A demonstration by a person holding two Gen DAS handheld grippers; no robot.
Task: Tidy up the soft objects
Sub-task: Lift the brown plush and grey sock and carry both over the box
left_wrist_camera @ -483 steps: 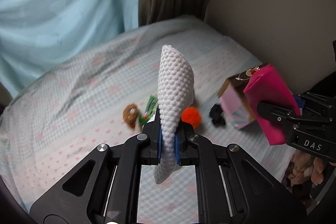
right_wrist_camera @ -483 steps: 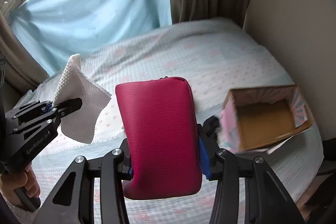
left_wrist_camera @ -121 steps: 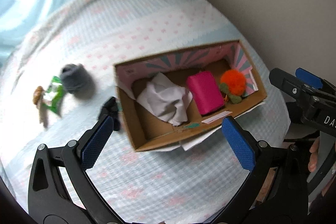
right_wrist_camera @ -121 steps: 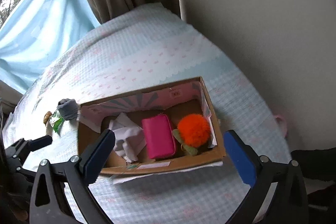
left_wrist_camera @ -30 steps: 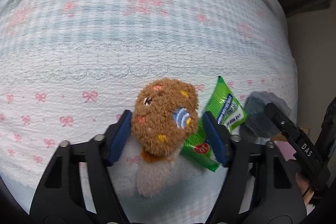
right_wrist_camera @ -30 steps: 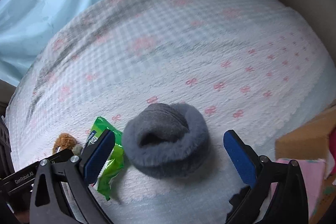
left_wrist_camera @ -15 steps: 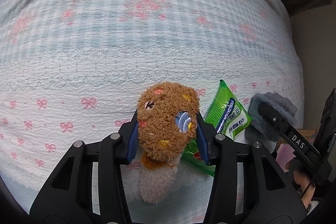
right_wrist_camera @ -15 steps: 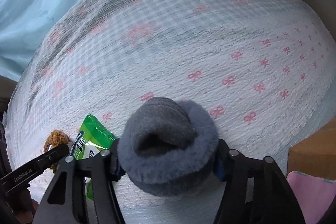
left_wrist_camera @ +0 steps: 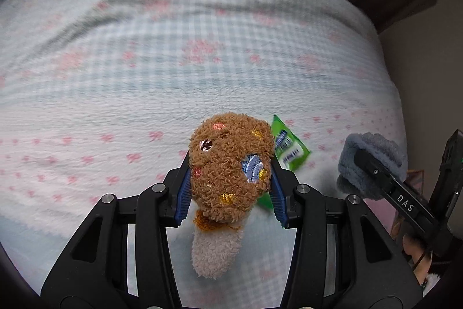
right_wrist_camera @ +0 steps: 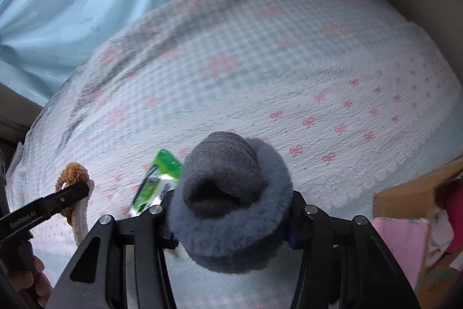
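- The cardboard box (right_wrist_camera: 405, 201), the likely drop spot, shows at four o'clock in the right wrist view, so the right gripper (right_wrist_camera: 231, 210) is nearer it.
- The right gripper's jaws are closing on the grey fuzzy roll (right_wrist_camera: 228, 204), which bulges between them.
- The left gripper (left_wrist_camera: 230, 187) clamps the brown plush mushroom (left_wrist_camera: 228, 175); stem toward six o'clock.
- A green packet (left_wrist_camera: 289, 149) lies on the bedspread (left_wrist_camera: 144, 77), at two o'clock from it.

Plush mushroom (left_wrist_camera: 230, 168): curly brown terry cap w/ stitched patches, pale fuzzy stem. Grey sock roll (right_wrist_camera: 230, 206): matt fleece, v. fluffy. Green packet (right_wrist_camera: 156, 183): glossy plastic. Bedspread (left_wrist_camera: 144, 77): puckered woven cloth. Box (right_wrist_camera: 405, 199): matt cardboard.
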